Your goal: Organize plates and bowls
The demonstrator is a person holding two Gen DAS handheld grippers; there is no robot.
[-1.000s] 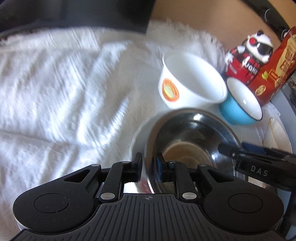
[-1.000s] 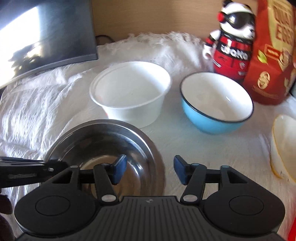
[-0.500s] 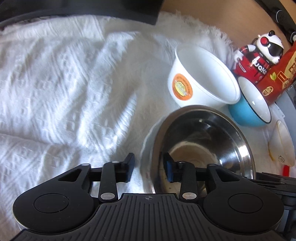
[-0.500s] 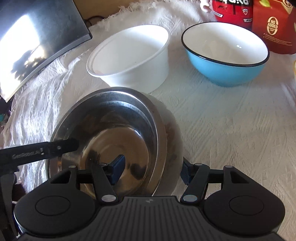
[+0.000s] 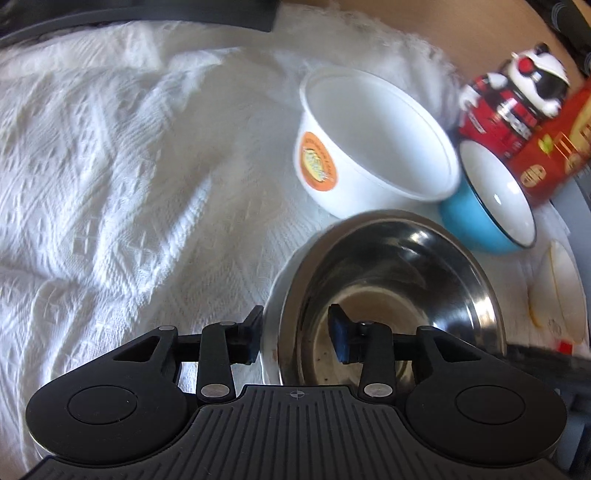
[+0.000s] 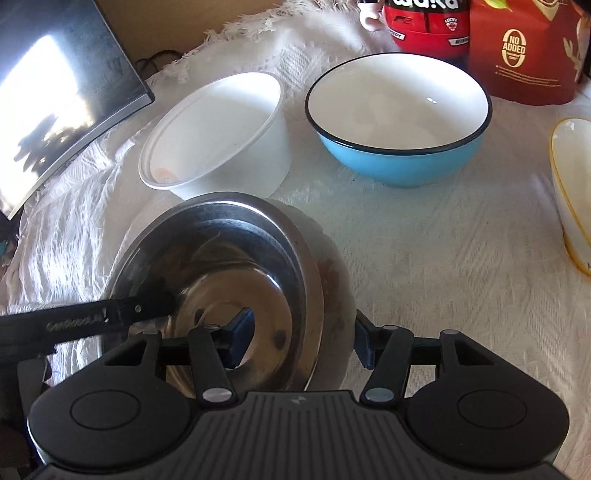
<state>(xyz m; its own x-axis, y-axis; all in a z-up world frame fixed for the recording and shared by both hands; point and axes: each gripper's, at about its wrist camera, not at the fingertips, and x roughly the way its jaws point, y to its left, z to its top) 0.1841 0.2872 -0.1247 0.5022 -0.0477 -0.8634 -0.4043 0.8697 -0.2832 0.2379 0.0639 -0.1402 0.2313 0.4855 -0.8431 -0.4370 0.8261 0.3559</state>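
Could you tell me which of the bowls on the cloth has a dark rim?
The blue bowl: white inside, with a thin dark line round its rim. The white tub and steel bowl have none.

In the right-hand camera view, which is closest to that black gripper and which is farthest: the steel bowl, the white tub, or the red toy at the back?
From the right gripper, nearest first:
1. Steel bowl, its rim right between the jaws, low and left of centre.
2. White tub, just behind the steel bowl, to the left.
3. Red toy, farthest, at the top edge behind the blue bowl.
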